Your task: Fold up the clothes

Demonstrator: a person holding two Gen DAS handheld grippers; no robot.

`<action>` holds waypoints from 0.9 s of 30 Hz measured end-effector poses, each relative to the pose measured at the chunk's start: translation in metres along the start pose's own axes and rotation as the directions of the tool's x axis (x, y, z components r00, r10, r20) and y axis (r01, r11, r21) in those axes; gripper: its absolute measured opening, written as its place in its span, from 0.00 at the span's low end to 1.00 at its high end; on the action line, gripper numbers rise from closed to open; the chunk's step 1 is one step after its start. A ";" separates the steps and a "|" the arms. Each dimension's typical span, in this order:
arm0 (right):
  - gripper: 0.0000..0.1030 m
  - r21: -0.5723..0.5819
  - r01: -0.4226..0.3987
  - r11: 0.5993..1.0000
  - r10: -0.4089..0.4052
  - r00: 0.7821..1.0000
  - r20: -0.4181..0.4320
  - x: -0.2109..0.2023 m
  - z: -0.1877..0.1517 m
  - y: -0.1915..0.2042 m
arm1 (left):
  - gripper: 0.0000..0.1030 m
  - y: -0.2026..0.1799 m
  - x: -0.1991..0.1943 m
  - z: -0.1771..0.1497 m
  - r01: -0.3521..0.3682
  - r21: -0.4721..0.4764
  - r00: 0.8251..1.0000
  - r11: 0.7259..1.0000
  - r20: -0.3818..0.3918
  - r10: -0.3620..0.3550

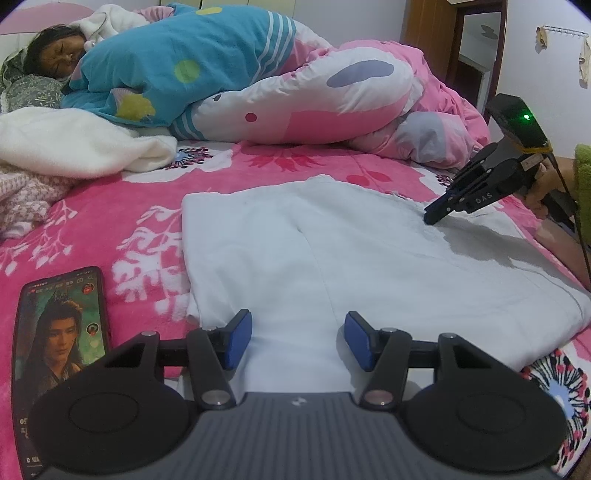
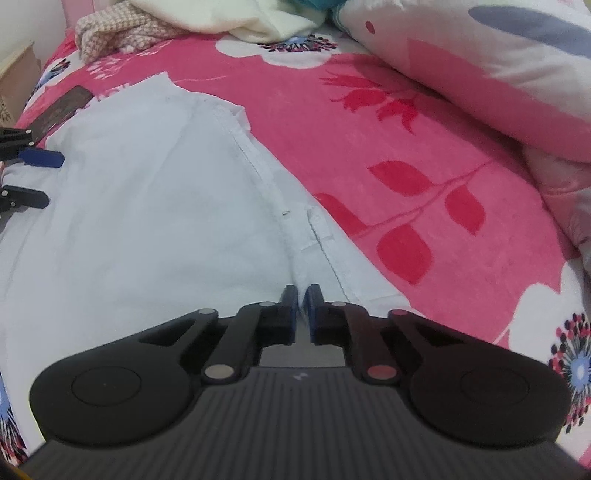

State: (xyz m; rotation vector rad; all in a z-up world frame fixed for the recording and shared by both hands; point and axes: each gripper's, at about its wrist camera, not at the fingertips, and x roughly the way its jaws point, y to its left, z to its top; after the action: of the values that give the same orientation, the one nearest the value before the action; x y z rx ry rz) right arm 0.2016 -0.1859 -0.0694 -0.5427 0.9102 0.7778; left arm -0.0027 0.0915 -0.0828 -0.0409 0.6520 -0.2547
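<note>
A white garment [image 1: 332,258] lies flat on the pink floral bed. In the right wrist view it [image 2: 147,203] shows a seamed waistband edge running toward me. My left gripper [image 1: 297,338] is open, its blue pads just above the garment's near edge. It also shows in the right wrist view [image 2: 38,177] at the far left, open. My right gripper [image 2: 303,314] is nearly closed, with a thin bit of the white fabric's waistband between its pads. In the left wrist view it [image 1: 432,218] touches the garment's far right edge.
A phone [image 1: 59,354] with a lit screen lies left of the garment. A person [image 1: 59,51] sleeps under a blue and pink quilt [image 1: 295,88] at the back. A cream blanket [image 1: 74,140] and a knit cloth [image 2: 118,33] lie at the far left.
</note>
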 end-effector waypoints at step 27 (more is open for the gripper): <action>0.28 0.506 0.266 0.821 -0.408 0.892 0.194 -0.112 -0.077 0.001 | 0.55 -0.001 0.000 -0.002 -0.010 -0.007 1.000 1.000 0.015 0.011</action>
State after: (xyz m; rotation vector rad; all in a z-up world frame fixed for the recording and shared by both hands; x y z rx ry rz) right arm 0.1207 -0.2804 -0.0135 -0.1424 0.6600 0.2762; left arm -0.0039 0.0911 -0.0840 -0.0462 0.6386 -0.2418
